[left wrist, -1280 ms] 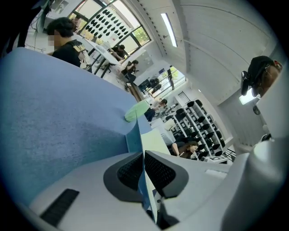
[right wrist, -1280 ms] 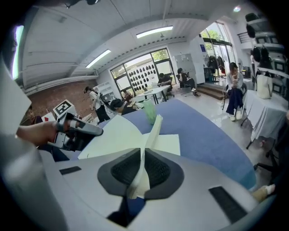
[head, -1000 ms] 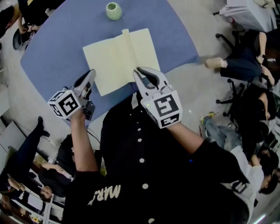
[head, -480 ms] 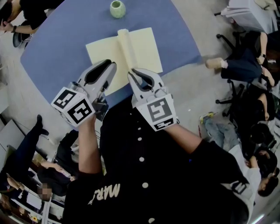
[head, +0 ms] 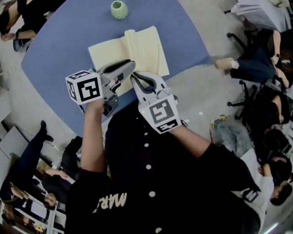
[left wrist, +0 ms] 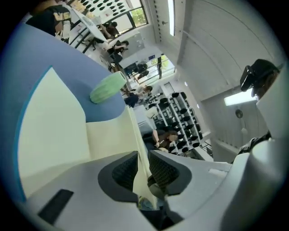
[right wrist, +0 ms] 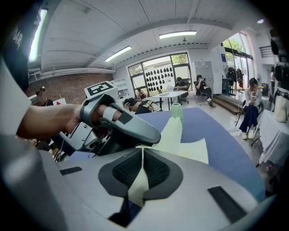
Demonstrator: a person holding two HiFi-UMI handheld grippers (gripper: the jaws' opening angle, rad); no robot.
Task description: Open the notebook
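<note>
Right tongs (right wrist: 142,155) pinch a thin cream page (right wrist: 174,131) of the notebook (head: 143,45); left tongs (left wrist: 142,159), just closing, loosely straddle it.

White lettering (head: 111,200) on black shirt (head: 151,183), unreadable

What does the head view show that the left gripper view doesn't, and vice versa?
Head view only: the person's black shirt. Left gripper view only: the lifted page seen edge-on inside the left claw, whose jaws have just been closing but don't yet press it, and storage racks behind. Both: the open notebook, the green cup, the blue table.
</note>
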